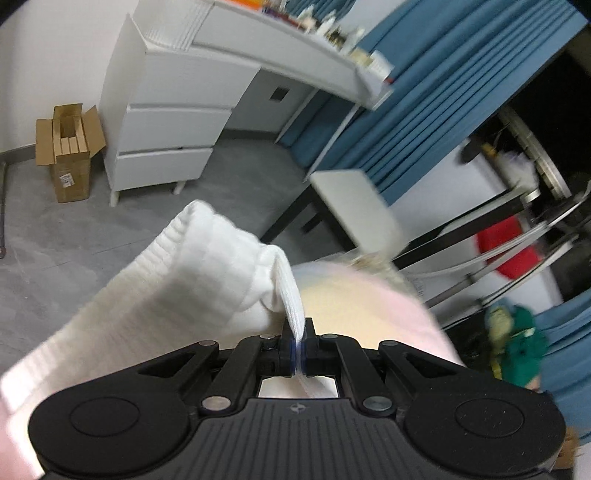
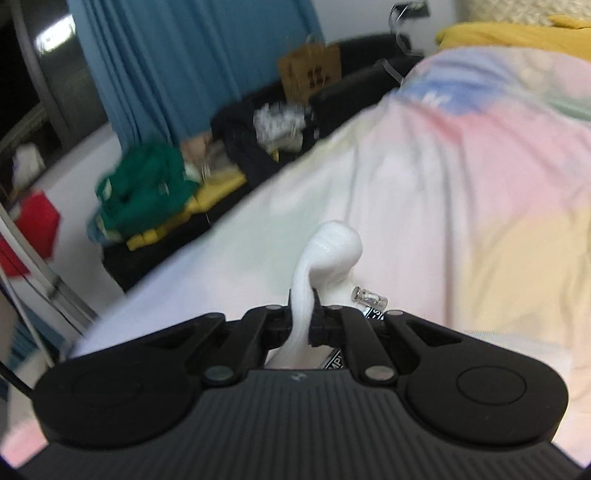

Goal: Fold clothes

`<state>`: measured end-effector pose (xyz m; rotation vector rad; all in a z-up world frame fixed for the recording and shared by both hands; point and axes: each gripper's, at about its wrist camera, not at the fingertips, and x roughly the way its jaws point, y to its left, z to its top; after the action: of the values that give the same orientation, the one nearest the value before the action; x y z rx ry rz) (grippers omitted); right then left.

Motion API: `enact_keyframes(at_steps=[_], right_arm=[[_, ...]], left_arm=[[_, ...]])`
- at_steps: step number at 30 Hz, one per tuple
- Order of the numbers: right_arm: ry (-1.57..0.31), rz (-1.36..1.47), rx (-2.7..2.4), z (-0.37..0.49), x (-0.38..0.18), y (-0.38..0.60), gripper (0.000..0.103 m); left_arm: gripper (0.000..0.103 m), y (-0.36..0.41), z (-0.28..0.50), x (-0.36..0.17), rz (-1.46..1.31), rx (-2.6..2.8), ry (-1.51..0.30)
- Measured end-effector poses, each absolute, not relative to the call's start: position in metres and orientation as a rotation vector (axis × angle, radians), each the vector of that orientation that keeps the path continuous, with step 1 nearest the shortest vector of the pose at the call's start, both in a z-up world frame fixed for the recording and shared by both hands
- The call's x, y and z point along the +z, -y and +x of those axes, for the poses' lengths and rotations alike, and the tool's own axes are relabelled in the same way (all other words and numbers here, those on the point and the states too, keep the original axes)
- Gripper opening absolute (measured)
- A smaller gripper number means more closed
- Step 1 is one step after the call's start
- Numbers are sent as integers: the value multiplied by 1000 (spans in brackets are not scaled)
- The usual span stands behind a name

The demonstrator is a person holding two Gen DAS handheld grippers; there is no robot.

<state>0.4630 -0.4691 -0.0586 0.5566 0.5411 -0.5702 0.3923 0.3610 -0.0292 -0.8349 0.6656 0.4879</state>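
My left gripper (image 1: 298, 341) is shut on the ribbed edge of a white knit garment (image 1: 207, 254), which hangs to the left of the jaws, lifted above the pastel bedsheet (image 1: 369, 299). My right gripper (image 2: 308, 317) is shut on a bunched fold of white fabric (image 2: 332, 247) that rises between the jaws, above the pastel sheet (image 2: 461, 166). A small clear tag fastener (image 2: 369, 296) with a label sticks out just right of the jaws. Both views are motion-blurred.
In the left wrist view: a white dresser (image 1: 166, 122), an open cardboard box (image 1: 70, 147), blue curtains (image 1: 443, 110), a white side table (image 1: 354, 206), grey floor. In the right wrist view: a green bag (image 2: 144, 188), clutter on a black bench (image 2: 277, 125), a paper bag (image 2: 310, 70), a yellow cloth (image 2: 517, 35).
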Motion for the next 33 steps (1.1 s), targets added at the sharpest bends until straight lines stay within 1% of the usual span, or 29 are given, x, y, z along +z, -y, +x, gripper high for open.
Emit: enact_keyframes(at_steps=[2, 4, 6, 7, 8, 9, 10, 11, 12, 14, 15, 16, 17, 18, 19, 22, 26, 30, 33], right_arm=[[-556, 563, -553, 470, -77, 471, 6], [-548, 584, -521, 471, -88, 474, 9], [-539, 642, -440, 467, -90, 483, 25], [-533, 680, -402, 464, -87, 488, 28], [-516, 702, -379, 456, -82, 491, 32], [-499, 722, -359, 448, -77, 494, 43], [-485, 729, -362, 439, -70, 495, 50], [-471, 737, -365, 430, -64, 496, 64], [-451, 746, -356, 418, -58, 496, 71], [-415, 774, -328, 390, -48, 498, 71], [-400, 799, -322, 374, -45, 499, 72], [-390, 831, -313, 358, -43, 500, 73], [-380, 862, -305, 342, -42, 502, 74], [-380, 886, -293, 327, -42, 502, 75], [-383, 908, -281, 312, -45, 501, 75], [-425, 987, -237, 274, -57, 499, 75], [-514, 1088, -202, 244, -83, 490, 75], [-572, 1175, -176, 238, -106, 486, 75], [-558, 1215, -191, 241, -123, 489, 75]], left_arm=[[5, -367, 401, -46, -843, 495, -701], [5, -372, 404, -60, -846, 495, -727], [8, -373, 395, -58, -833, 472, -711], [13, -373, 389, -56, -826, 457, -695], [23, -372, 381, -53, -818, 445, -680], [29, -371, 371, -47, -809, 434, -664], [34, -370, 360, -40, -806, 422, -646], [39, -369, 349, -33, -806, 410, -625], [42, -368, 337, -26, -807, 396, -606], [54, -363, 313, -14, -814, 371, -589], [56, -360, 299, -9, -823, 362, -585], [62, -357, 285, -6, -840, 352, -584], [69, -355, 270, -8, -871, 337, -587], [73, -353, 254, -9, -903, 323, -590], [79, -351, 238, -12, -942, 312, -596], [80, -346, 190, -32, -1118, 293, -623], [81, -336, 160, -64, -1250, 260, -639], [81, -332, 169, -87, -1279, 262, -610], [82, -330, 176, -105, -1301, 264, -588]])
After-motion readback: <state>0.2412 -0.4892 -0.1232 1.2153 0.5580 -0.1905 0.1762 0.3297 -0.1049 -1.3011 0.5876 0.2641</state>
